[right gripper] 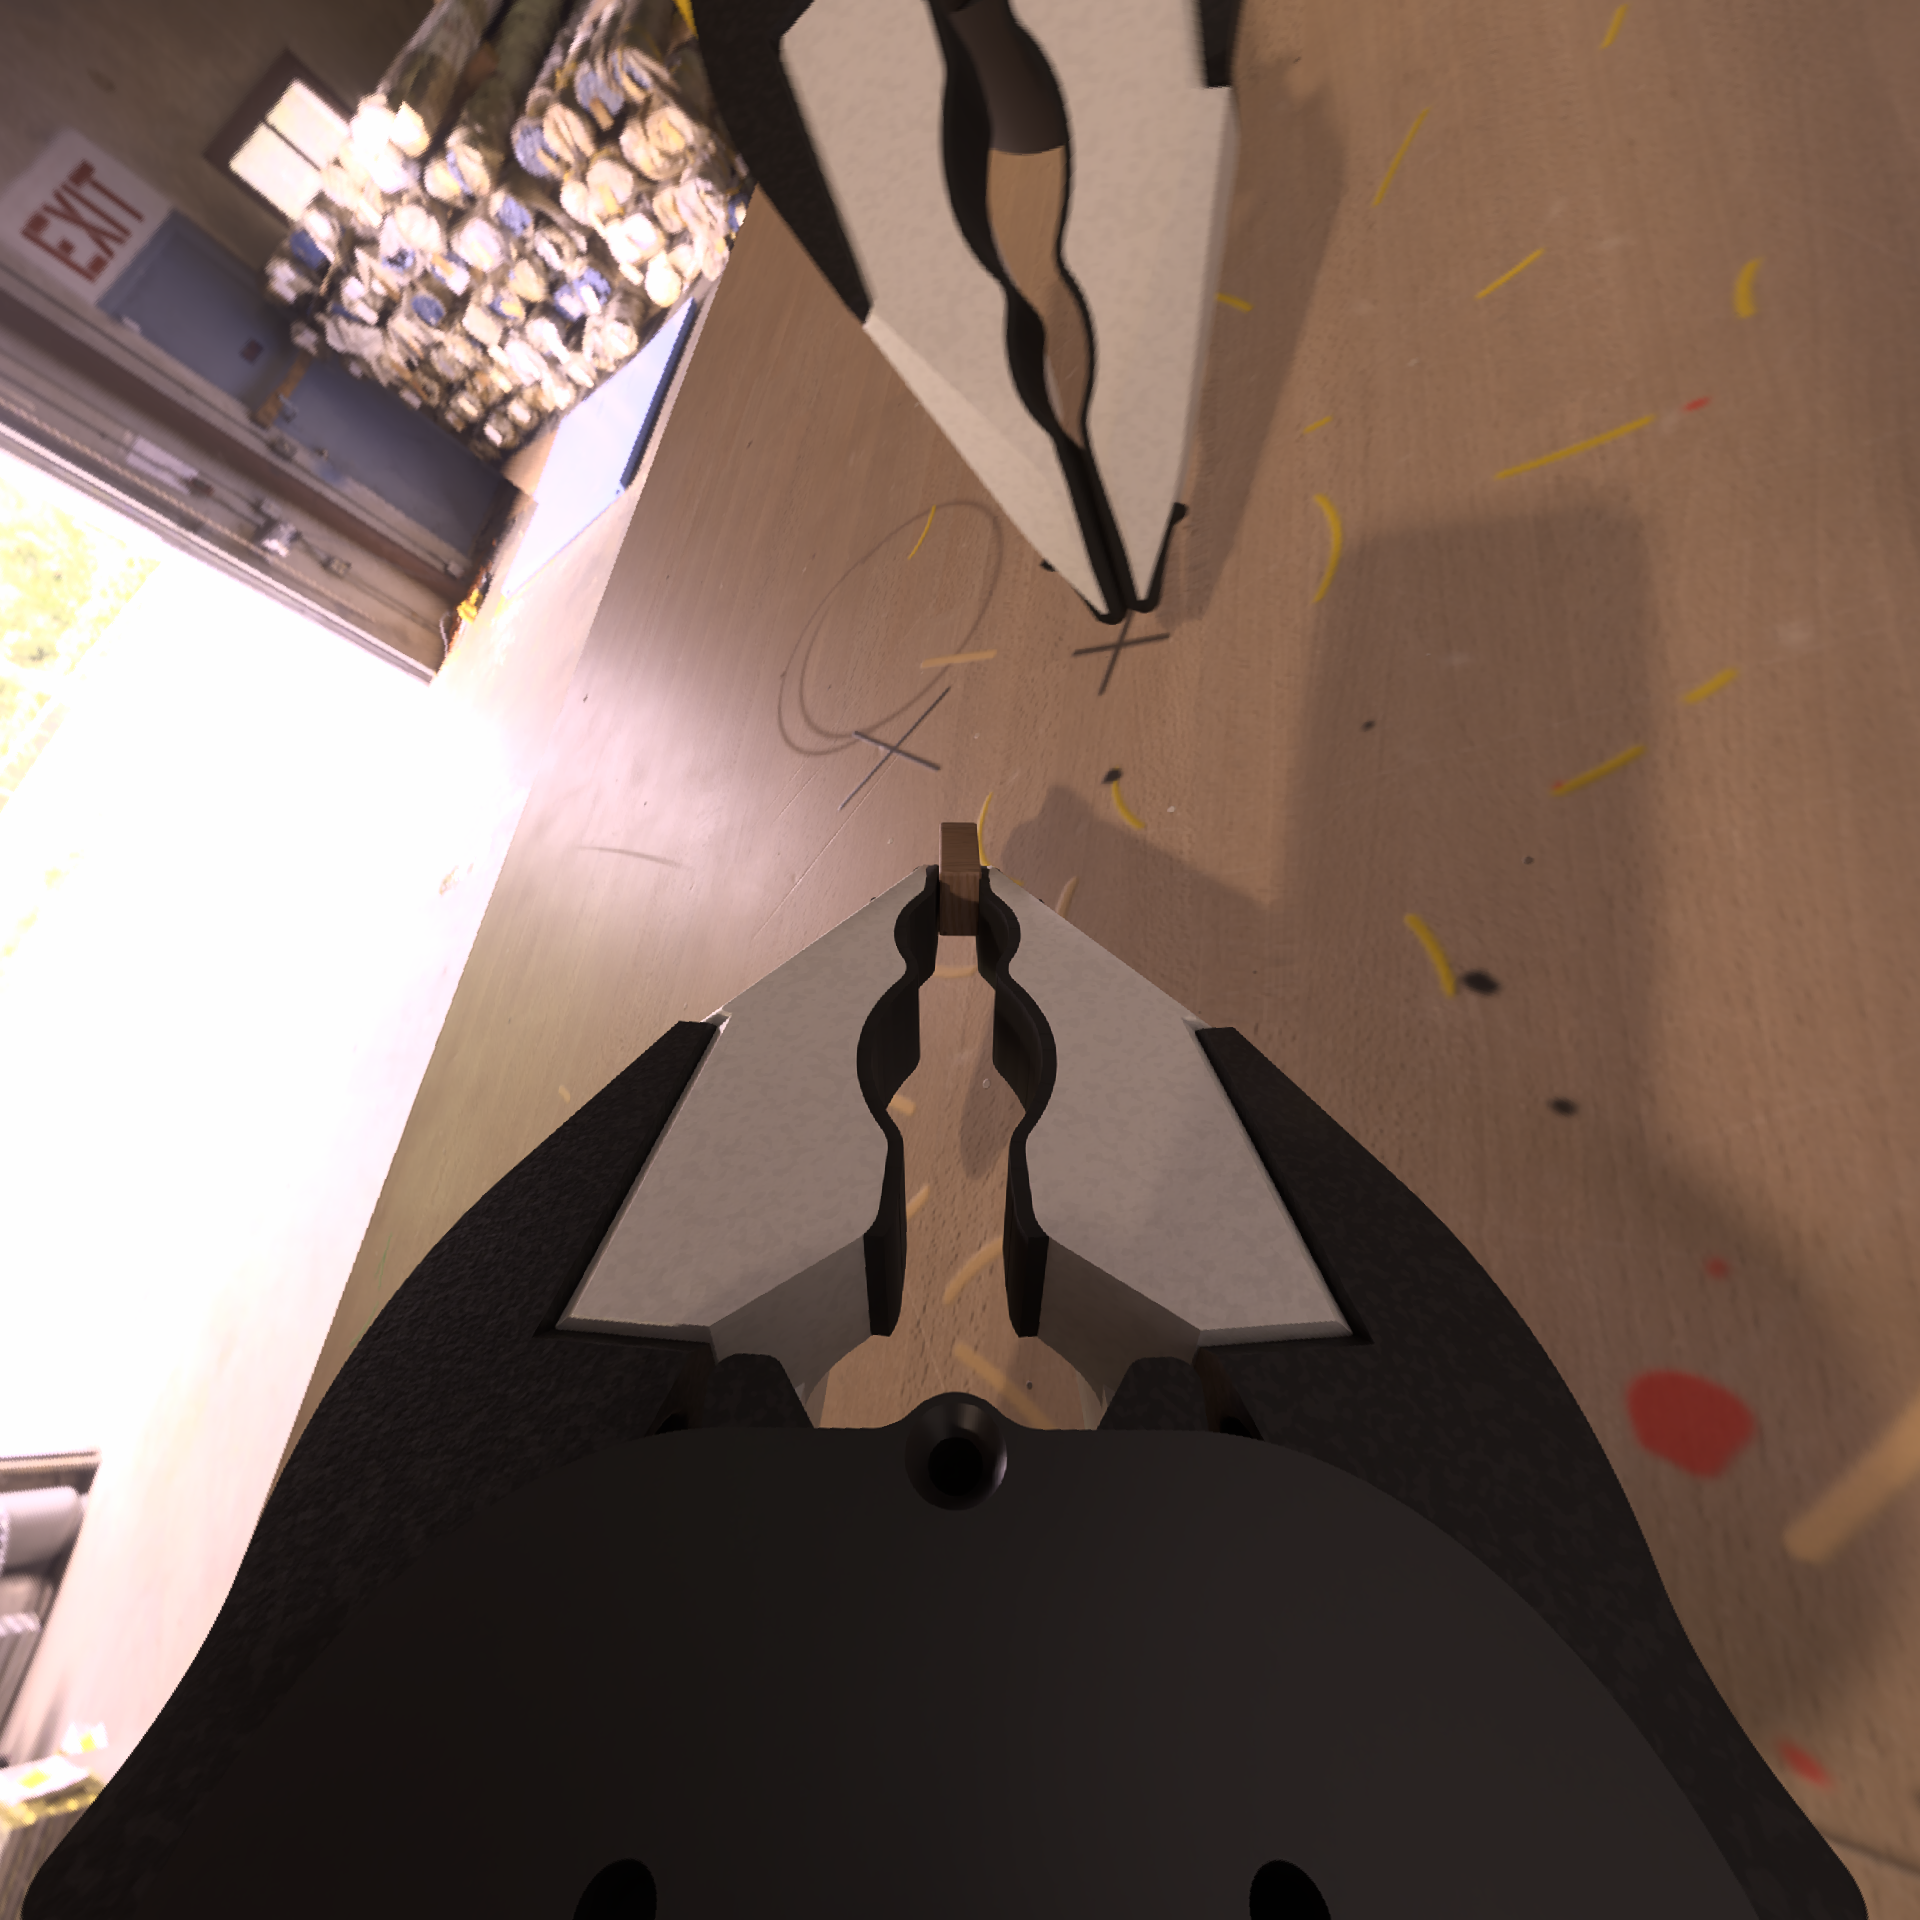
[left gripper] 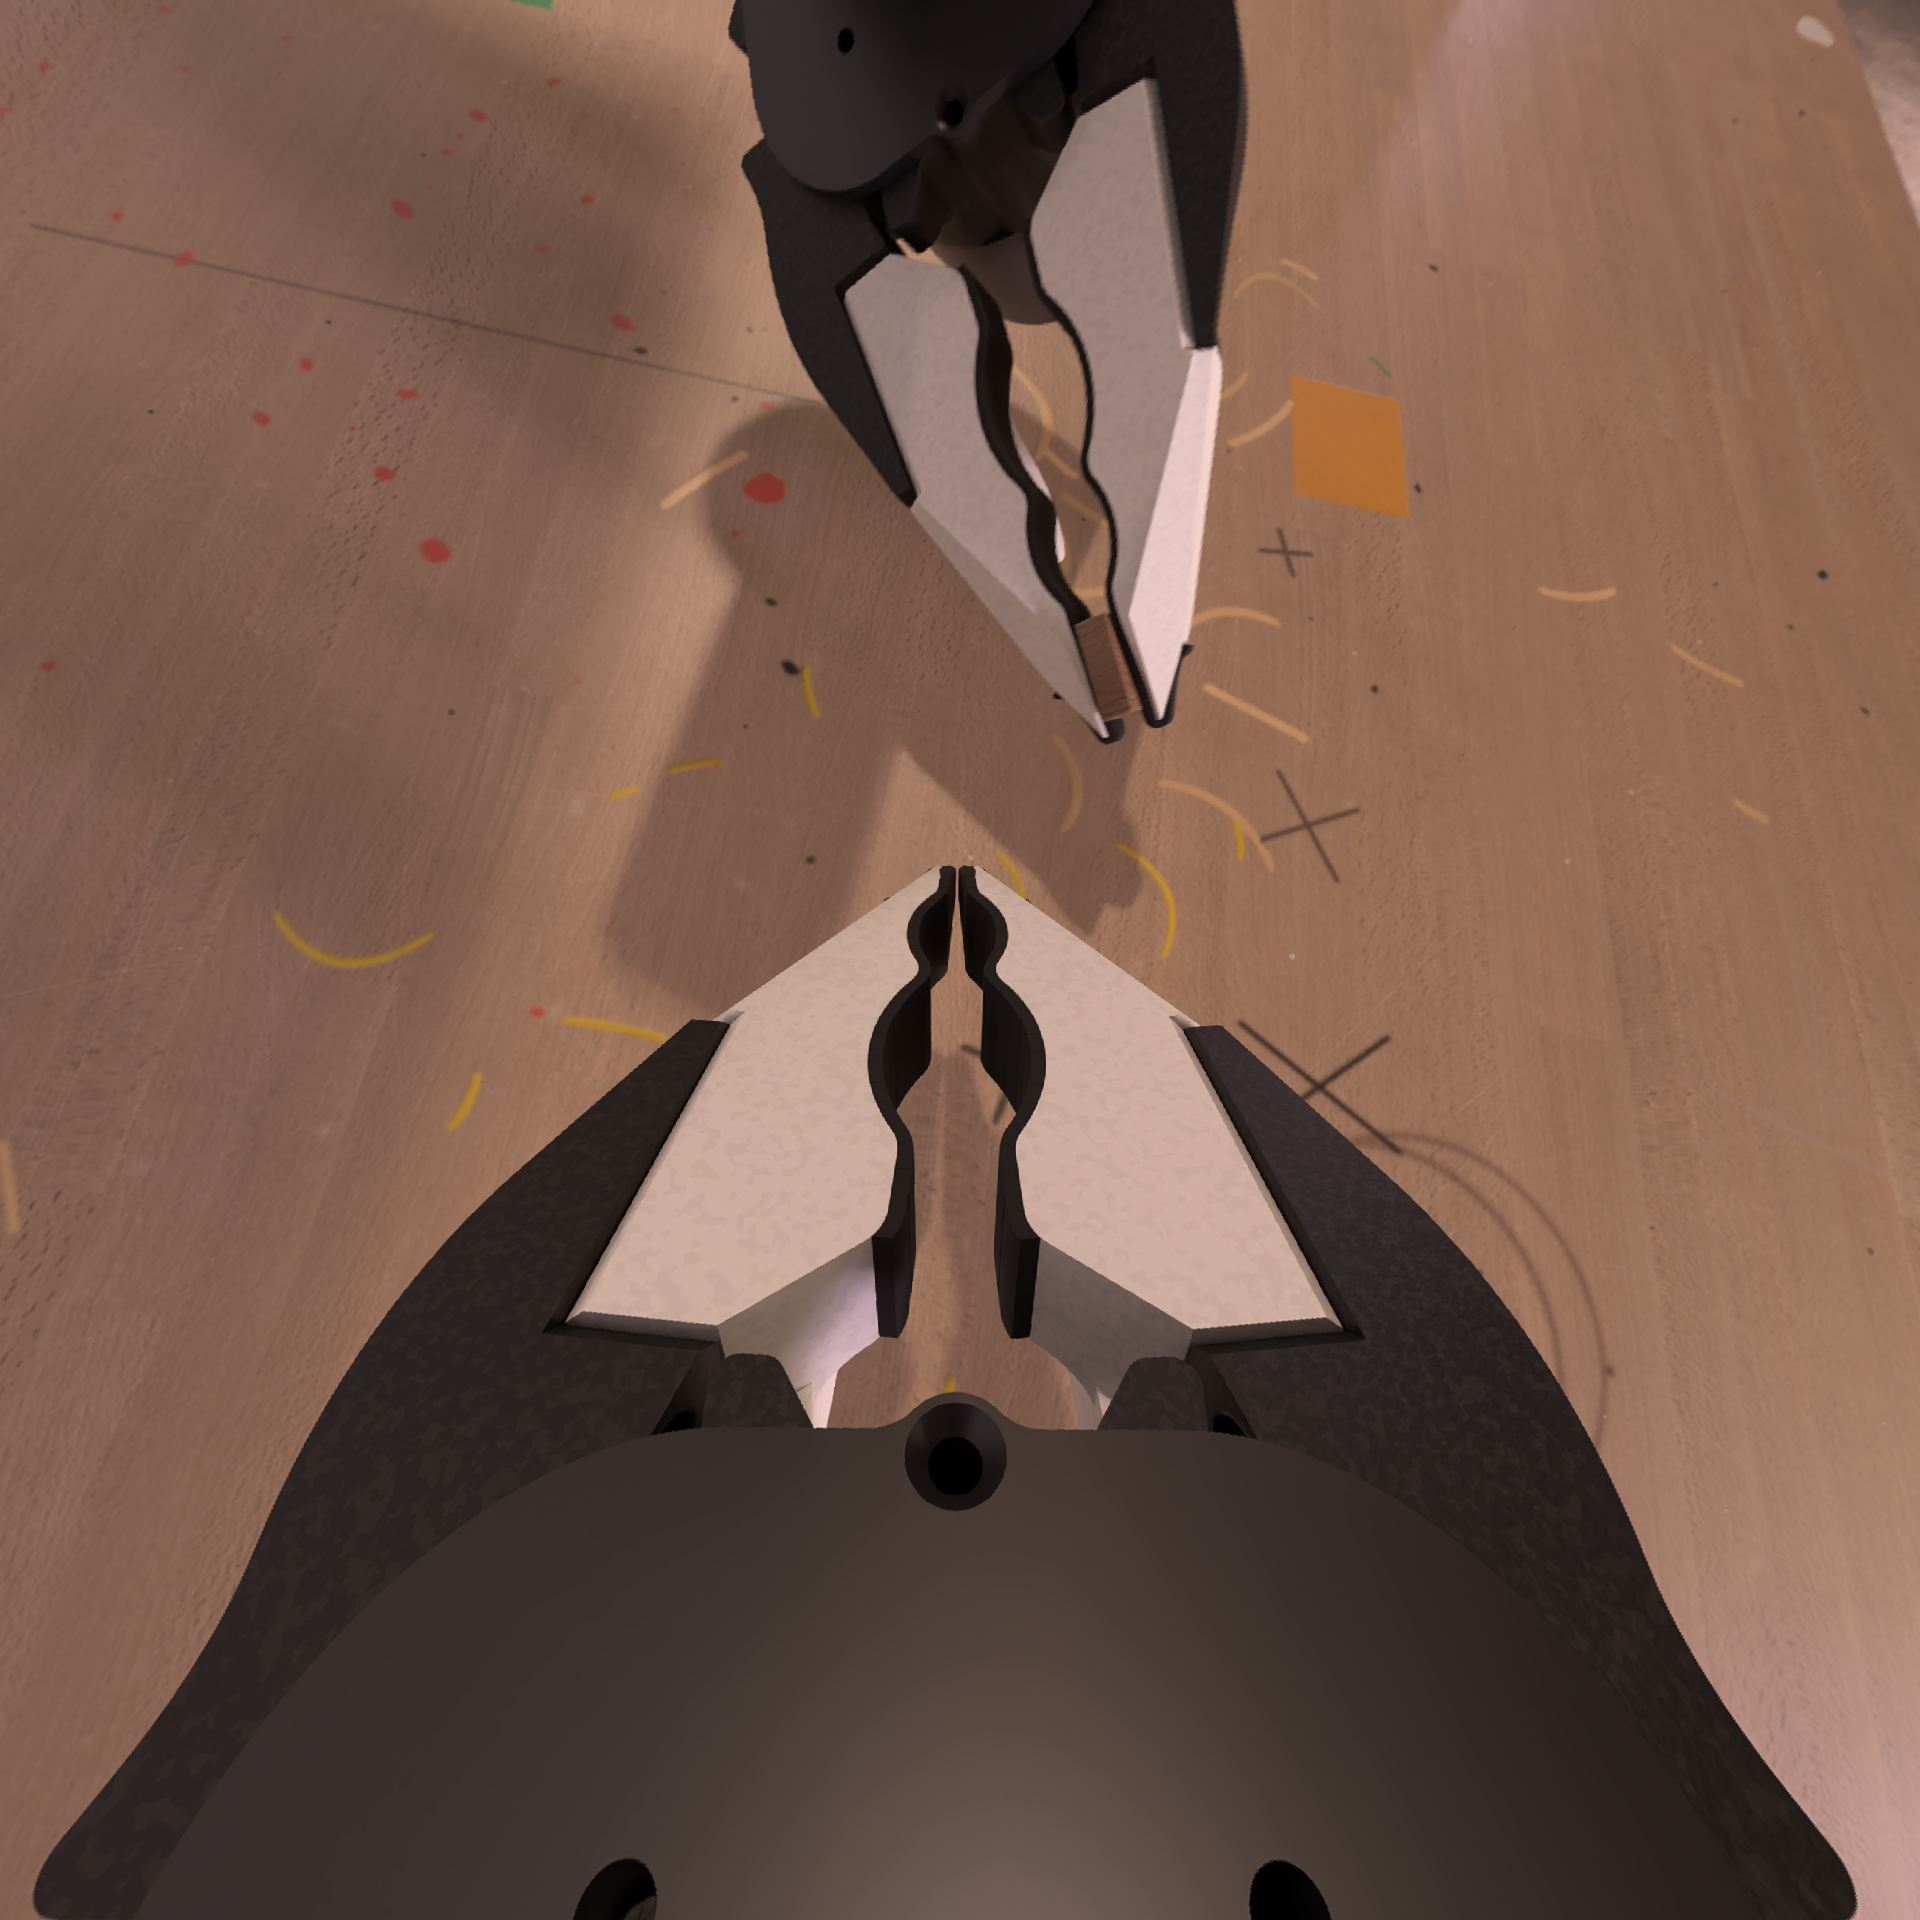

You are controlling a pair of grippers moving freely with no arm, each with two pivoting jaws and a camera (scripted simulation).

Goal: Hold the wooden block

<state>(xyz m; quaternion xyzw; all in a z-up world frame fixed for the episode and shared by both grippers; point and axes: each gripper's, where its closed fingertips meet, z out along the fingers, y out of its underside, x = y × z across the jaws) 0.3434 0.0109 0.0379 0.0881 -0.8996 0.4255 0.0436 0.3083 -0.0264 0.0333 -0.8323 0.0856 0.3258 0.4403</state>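
Observation:
The wooden block point(right gripper: 958, 878) is a small light-brown piece pinched between the tips of my right gripper point(right gripper: 958, 883), above the wooden table point(right gripper: 1351, 1039). In the left wrist view the right gripper point(left gripper: 1127, 717) hangs tips-down ahead of me, with the block point(left gripper: 1099, 665) between its fingertips. My left gripper point(left gripper: 956, 871) is shut and empty, its tips together, a short way from the right gripper and the block. It also shows in the right wrist view point(right gripper: 1127, 603), tips closed, beyond the block.
The table point(left gripper: 416, 727) carries red paint spots, yellow curved marks, pencilled crosses and an orange patch point(left gripper: 1349, 447). In the right wrist view the table's edge point(right gripper: 582, 623) runs along the left, with a bright doorway point(right gripper: 208, 831) and stacked goods point(right gripper: 499, 239) beyond.

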